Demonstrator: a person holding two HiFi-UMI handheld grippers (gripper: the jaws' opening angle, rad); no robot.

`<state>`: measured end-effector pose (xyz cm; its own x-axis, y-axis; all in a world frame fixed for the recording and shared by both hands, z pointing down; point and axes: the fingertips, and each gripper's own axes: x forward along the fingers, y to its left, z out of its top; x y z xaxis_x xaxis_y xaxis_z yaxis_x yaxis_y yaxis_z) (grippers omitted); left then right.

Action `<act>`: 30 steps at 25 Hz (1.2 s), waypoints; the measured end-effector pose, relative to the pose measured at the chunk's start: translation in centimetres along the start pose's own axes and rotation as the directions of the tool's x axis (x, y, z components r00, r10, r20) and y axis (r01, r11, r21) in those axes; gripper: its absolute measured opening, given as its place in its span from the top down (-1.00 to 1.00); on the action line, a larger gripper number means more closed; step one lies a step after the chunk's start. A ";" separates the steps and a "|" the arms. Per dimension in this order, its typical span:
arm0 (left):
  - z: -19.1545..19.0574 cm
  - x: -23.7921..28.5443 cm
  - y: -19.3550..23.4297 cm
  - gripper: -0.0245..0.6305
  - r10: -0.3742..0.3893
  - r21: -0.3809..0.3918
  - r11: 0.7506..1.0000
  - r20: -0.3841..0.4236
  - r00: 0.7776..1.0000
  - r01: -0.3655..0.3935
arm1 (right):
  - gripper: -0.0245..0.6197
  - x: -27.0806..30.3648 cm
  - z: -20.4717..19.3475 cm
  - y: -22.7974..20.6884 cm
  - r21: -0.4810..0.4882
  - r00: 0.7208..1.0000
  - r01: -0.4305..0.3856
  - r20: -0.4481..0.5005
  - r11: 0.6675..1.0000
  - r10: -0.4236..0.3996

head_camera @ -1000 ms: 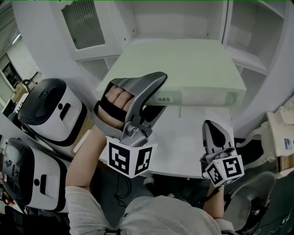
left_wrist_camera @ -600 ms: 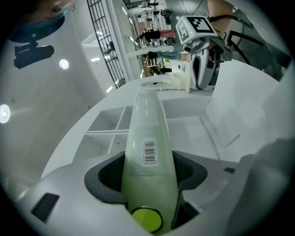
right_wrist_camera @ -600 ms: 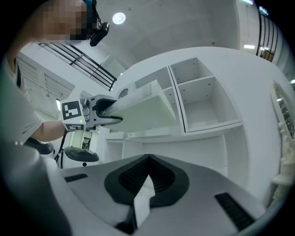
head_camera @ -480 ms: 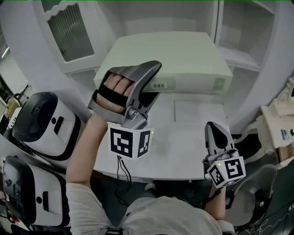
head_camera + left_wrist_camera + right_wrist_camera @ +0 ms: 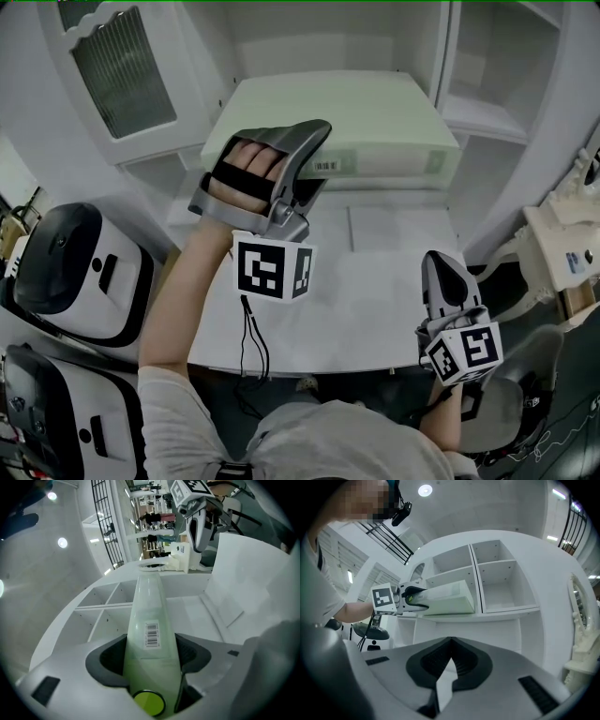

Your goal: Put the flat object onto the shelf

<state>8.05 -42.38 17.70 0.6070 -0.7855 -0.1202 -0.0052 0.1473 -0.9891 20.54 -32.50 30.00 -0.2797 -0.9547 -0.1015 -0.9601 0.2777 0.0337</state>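
Observation:
The flat object (image 5: 356, 117) is a wide pale green box with a barcode label on its near edge. My left gripper (image 5: 314, 155) is shut on that near edge, its jaws wide apart above and below the box. In the left gripper view the box (image 5: 150, 616) runs straight out from between the pads of the left gripper (image 5: 152, 653). From the right gripper view the box (image 5: 447, 599) lies level, its far part inside a lower compartment of the white shelf (image 5: 501, 581). My right gripper (image 5: 441, 272) hangs shut and empty over the table's front right, apart from the box.
The white table (image 5: 375, 281) lies under both grippers. Two white-and-black machines (image 5: 66, 262) stand at the left. A cabinet door with ribbed glass (image 5: 122, 75) is at the back left. A white ornate object (image 5: 562, 253) sits at the right. Shelf compartments (image 5: 478, 112) open on the right.
My left gripper has carried the green box away from me, deeper toward the shelf. The right gripper has stayed near the table's front edge.

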 end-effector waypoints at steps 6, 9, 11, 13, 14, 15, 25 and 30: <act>-2.3 1.8 -1.1 0.02 -0.012 0.007 1.000 -0.013 1.000 0.013 | 0.90 1.5 -0.5 0.3 -0.003 1.000 0.029 -0.011 1.000 -0.029; -3.0 2.7 -1.5 0.02 -0.018 0.010 1.000 -0.012 1.000 0.018 | 0.90 2.2 -0.7 0.3 -0.004 0.999 0.043 -0.015 0.999 -0.043; -3.4 3.3 -1.7 0.02 -0.023 0.008 1.000 -0.011 1.000 0.023 | 0.90 2.7 -0.9 0.2 -0.004 0.999 0.052 -0.017 0.999 -0.052; -3.9 3.9 -1.8 0.02 -0.029 0.006 1.000 -0.011 1.000 0.029 | 0.90 3.1 -1.0 0.2 -0.004 0.998 0.060 -0.018 0.998 -0.061; -4.1 4.2 -1.8 0.02 -0.031 0.006 0.999 -0.012 0.999 0.031 | 0.90 3.3 -1.0 0.1 -0.003 0.998 0.064 -0.019 0.998 -0.065; -4.3 4.5 -1.9 0.02 -0.034 0.005 0.999 -0.012 0.999 0.034 | 0.90 3.5 -1.0 0.1 -0.003 0.997 0.068 -0.019 0.998 -0.068; -6.3 7.4 -2.3 0.02 -0.054 0.000 0.999 -0.024 0.998 0.054 | 0.90 4.9 -1.7 -0.3 0.001 0.995 0.097 -0.033 0.995 -0.097; -6.9 8.3 -2.6 0.01 -0.050 0.004 0.999 -0.030 0.998 0.050 | 0.90 5.0 -1.7 -0.4 0.000 0.994 0.106 -0.036 0.994 -0.106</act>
<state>7.61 -53.39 18.66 0.5822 -0.8097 -0.0729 0.0285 0.1100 -0.9935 19.55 -37.60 31.21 -0.1760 -0.9820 -0.0684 -0.9843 0.1749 0.0225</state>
